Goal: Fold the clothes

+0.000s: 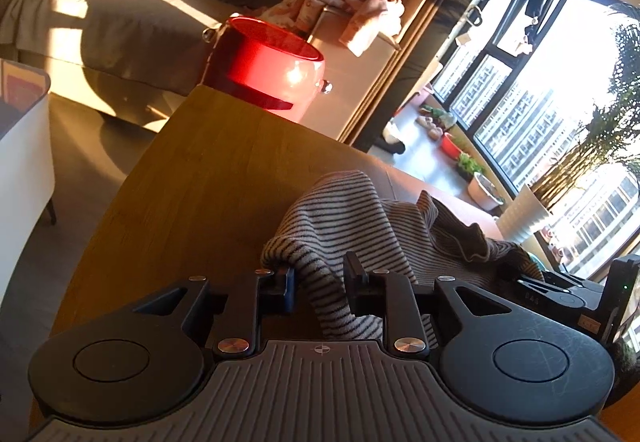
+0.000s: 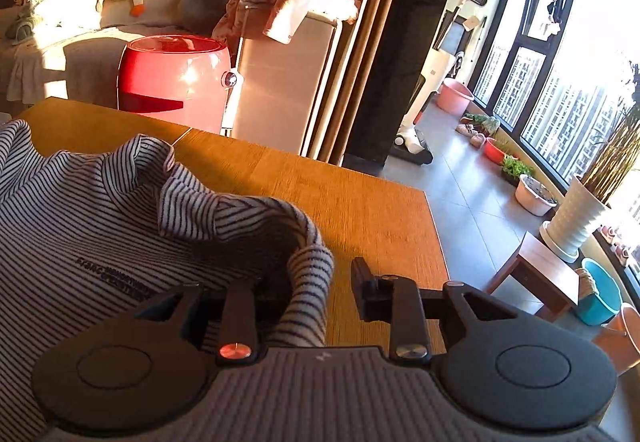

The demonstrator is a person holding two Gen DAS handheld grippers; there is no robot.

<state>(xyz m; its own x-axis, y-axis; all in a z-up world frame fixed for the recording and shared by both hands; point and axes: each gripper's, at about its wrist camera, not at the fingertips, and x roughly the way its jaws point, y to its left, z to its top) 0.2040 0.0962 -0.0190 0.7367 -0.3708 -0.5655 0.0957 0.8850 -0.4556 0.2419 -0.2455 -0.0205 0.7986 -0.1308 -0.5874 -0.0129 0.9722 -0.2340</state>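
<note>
A grey-and-black striped sweater (image 1: 360, 210) lies crumpled on the wooden table (image 1: 200, 170). My left gripper (image 1: 320, 282) hangs low over its near edge, and a fold of the cloth runs between the slightly parted fingers without being clamped. In the right wrist view the same sweater (image 2: 80, 210) covers the left of the table (image 2: 352, 194), printed lettering facing up. A rolled striped sleeve sits inside my right gripper (image 2: 316, 286). Bare wood shows between the sleeve and the right finger (image 2: 362, 282), so those jaws stand open. The sleeve hides the other finger.
A red round appliance (image 2: 172, 78) stands just beyond the table's far edge, beside a pale cabinet (image 2: 280, 82) draped with pink cloth. Right of the table are a grey tiled floor, a low wooden stool (image 2: 536, 270), basins and a potted plant (image 2: 576, 218) along the windows.
</note>
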